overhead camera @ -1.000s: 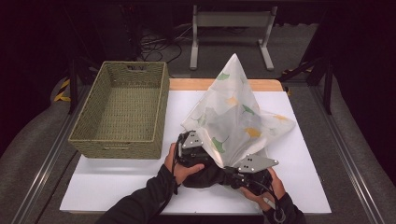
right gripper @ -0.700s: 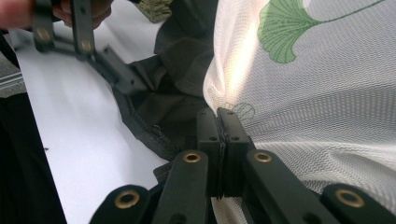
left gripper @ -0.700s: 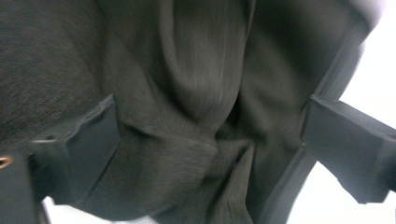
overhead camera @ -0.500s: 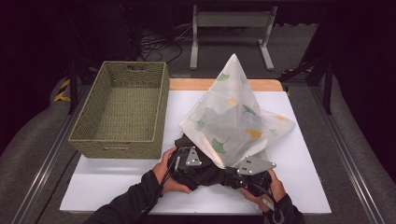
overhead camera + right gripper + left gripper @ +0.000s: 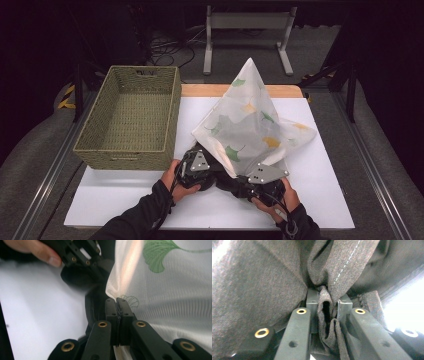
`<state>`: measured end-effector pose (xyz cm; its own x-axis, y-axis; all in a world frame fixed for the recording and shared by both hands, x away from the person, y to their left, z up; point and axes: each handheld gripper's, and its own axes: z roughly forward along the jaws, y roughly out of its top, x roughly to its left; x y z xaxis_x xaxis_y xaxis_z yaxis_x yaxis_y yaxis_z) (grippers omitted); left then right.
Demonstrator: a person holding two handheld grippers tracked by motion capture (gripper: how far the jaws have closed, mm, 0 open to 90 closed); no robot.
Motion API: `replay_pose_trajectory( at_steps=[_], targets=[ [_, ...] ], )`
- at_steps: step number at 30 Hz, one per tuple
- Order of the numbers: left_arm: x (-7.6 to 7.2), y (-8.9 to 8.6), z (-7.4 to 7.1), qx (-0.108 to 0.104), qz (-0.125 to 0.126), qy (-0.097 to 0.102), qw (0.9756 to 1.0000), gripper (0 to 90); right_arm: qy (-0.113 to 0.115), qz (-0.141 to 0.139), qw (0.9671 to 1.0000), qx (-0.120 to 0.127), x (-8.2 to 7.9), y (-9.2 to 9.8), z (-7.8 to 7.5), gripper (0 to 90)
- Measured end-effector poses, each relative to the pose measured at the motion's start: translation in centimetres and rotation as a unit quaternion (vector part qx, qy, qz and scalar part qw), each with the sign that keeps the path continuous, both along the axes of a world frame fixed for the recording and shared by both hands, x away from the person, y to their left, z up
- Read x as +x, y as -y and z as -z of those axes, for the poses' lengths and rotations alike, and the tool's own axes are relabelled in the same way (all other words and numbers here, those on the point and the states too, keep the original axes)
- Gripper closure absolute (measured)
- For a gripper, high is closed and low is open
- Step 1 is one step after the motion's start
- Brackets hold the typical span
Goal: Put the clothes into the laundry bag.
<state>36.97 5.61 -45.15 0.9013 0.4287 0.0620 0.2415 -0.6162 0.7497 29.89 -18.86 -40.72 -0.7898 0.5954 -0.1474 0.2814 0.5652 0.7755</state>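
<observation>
**Two grippers clamped on two cloths at the table's near edge**

Two hands work close together at the lower middle of the high view, each with a gripper. The left gripper (image 5: pixel 196 165) sits left of centre, its grey plate facing up, against a dark garment (image 5: pixel 231 177) that lies bunched between the two hands on the white table top (image 5: pixel 330 175). In the left gripper view, a fold of the dark garment (image 5: pixel 325 312) runs up between the jaws; they have just been closing and now pinch that fold, with more of the brownish-grey weave, a line of pale stitching on it, across the upper frame.

The right gripper (image 5: pixel 264 176) lies just right of centre in the high view, at the lower corner of a white mesh cloth (image 5: pixel 250 120) printed with green and yellow ginkgo leaves. That cloth stands up in a peak toward the upper middle of the frame and spreads over the dark garment. In the right gripper view, the jaws are pressed flat together with the edge of the white mesh cloth (image 5: pixel 160 285) caught at their tips; a green leaf shows at the upper right, and the left gripper (image 5: pixel 80 255) and a fingertip at the upper left.

A woven green basket (image 5: pixel 131 145) stands at the left of the high view, well apart from the cloths.
</observation>
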Motion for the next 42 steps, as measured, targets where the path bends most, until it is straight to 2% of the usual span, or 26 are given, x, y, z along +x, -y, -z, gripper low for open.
replay_pose_trajectory(
  at_steps=[1, 3, 5, 6, 8, 9, 11, 13, 15, 17, 19, 23, 26, 28, 29, 30, 31, 32, 34, 35, 36, 37, 38, 39, 41, 42],
  targets=[
    [-0.1, 0.0, -0.2, -0.020, 0.012, -0.001, 0.9997, 78.8, 0.001, -0.001, 1.0000, 0.008, 0.1, -0.1, -0.3, 89.4],
    [-0.5, 0.3, -1.2, -0.044, 0.021, 0.007, 0.9988, 79.0, 0.008, -0.004, 0.9997, 0.025, 0.1, -0.4, -1.0, 89.4],
    [-0.9, 0.8, -2.6, -0.085, 0.031, 0.005, 0.9959, 79.2, 0.015, -0.009, 0.9988, 0.046, 0.1, -0.6, -2.0, 89.4],
    [-0.9, 0.8, -2.6, -0.085, 0.031, 0.005, 0.9959, 79.2, 0.015, -0.009, 0.9988, 0.046, 0.1, -0.6, -2.0, 89.4],
    [-1.1, 1.7, -3.5, -0.107, 0.041, 0.011, 0.9933, 79.2, 0.028, -0.017, 0.9959, 0.085, -0.5, -0.7, -3.9, 89.5],
    [-1.0, 2.1, -3.7, -0.114, 0.041, 0.009, 0.9926, 79.2, 0.028, -0.017, 0.9959, 0.085, -0.5, -0.7, -3.9, 89.5],
    [-0.7, 3.1, -3.8, -0.135, 0.038, 0.008, 0.9901, 79.2, 0.032, -0.024, 0.9942, 0.100, -0.9, -0.6, -4.7, 89.5],
    [-0.3, 4.0, -3.8, -0.150, 0.029, 0.004, 0.9882, 79.2, 0.032, -0.032, 0.9935, 0.104, -1.2, -0.5, -5.1, 89.6],
    [0.2, 4.8, -3.8, -0.166, 0.013, 0.017, 0.9859, 79.0, 0.027, -0.037, 0.9930, 0.109, -1.5, -0.3, -5.1, 89.6],
    [0.8, 5.2, -3.7, -0.168, -0.007, 0.036, 0.9851, 79.0, 0.019, -0.038, 0.9931, 0.109, -1.6, 0.1, -4.9, 89.6],
    [2.0, 5.4, -3.2, -0.185, -0.037, 0.026, 0.9818, 79.0, 0.010, -0.039, 0.9933, 0.109, -1.6, 0.5, -4.6, 89.6],
    [3.3, 5.6, -2.1, -0.181, -0.078, 0.039, 0.9796, 79.0, -0.012, -0.031, 0.9956, 0.087, -1.8, 1.3, -3.4, 89.6],
    [4.1, 5.2, -1.5, -0.187, -0.101, 0.024, 0.9769, 78.5, -0.023, -0.017, 0.9969, 0.074, -1.7, 1.9, -2.2, 89.6],
    [4.2, 5.1, -1.3, -0.188, -0.095, 0.010, 0.9774, 76.5, -0.025, -0.003, 0.9979, 0.060, -1.5, 2.3, -1.5, 89.5],
    [4.1, 4.9, -1.4, -0.188, -0.080, 0.004, 0.9788, 74.6, -0.028, -0.001, 0.9978, 0.060, -1.3, 2.4, -1.3, 89.5],
    [3.9, 4.8, -1.4, -0.183, -0.067, 0.000, 0.9809, 68.7, -0.030, 0.004, 0.9980, 0.056, -1.2, 2.6, -1.0, 89.6],
    [3.6, 4.5, -1.6, -0.170, -0.054, 0.000, 0.9839, 63.7, -0.028, 0.007, 0.9983, 0.051, -1.2, 2.7, -0.8, 89.5],
    [3.1, 4.1, -2.0, -0.150, -0.034, 0.006, 0.9881, 55.8, -0.025, 0.011, 0.9985, 0.047, -1.1, 2.8, -0.7, 89.5],
    [2.1, 3.2, -2.7, -0.122, -0.013, 0.008, 0.9924, 41.1, -0.021, 0.017, 0.9983, 0.052, -1.1, 3.2, -0.8, 89.5],
    [1.4, 2.3, -3.1, -0.102, 0.001, 0.005, 0.9948, 31.7, -0.018, 0.021, 0.9982, 0.054, -1.1, 3.4, -0.9, 89.6],
    [1.0, 1.7, -3.3, -0.088, 0.009, 0.001, 0.9961, 25.2, -0.012, 0.025, 0.9981, 0.054, -1.2, 3.5, -1.1, 89.6],
    [0.6, 1.1, -3.3, -0.067, 0.006, 0.011, 0.9977, 20.9, -0.008, 0.026, 0.9982, 0.054, -1.2, 3.6, -1.2, 89.5],
    [0.6, 1.1, -3.3, -0.067, 0.006, 0.011, 0.9977, 19.1, -0.005, 0.029, 0.9982, 0.053, -1.3, 3.7, -1.4, 89.5],
    [0.2, 0.5, -3.3, -0.056, -0.001, 0.016, 0.9983, 19.1, -0.005, 0.029, 0.9982, 0.053, -1.3, 3.7, -1.4, 89.5],
    [0.0, 0.0, -2.7, -0.023, -0.015, 0.012, 0.9996, 16.5, 0.000, 0.030, 0.9980, 0.056, -1.4, 3.8, -1.6, 89.5],
    [0.1, 0.1, -2.2, 0.001, -0.026, 0.014, 0.9996, 15.9, -0.001, 0.031, 0.9979, 0.058, -1.5, 3.9, -1.7, 89.5]
  ],
)
